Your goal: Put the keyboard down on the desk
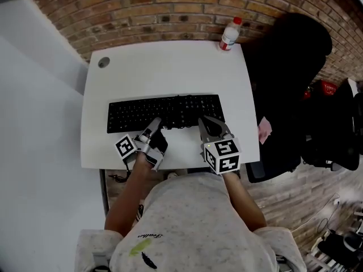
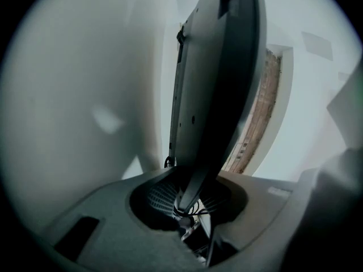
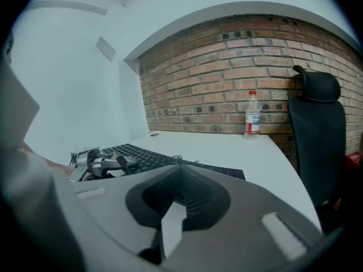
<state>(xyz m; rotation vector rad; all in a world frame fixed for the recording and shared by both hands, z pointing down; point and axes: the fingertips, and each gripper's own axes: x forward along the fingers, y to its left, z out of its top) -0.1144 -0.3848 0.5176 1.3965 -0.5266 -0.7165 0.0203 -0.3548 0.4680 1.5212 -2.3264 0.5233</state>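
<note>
Keyboard, long black plastic (image 1: 164,112), pinched at its near edge by my left fingers (image 1: 152,127) and right fingers (image 1: 211,127), low over the white tabletop (image 1: 170,67). Its underside still shows to the left; I judge that final lowering and release remain.

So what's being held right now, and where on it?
The keyboard, clamped at its near long edge by the left gripper; the right gripper's hold there is unclear.
</note>
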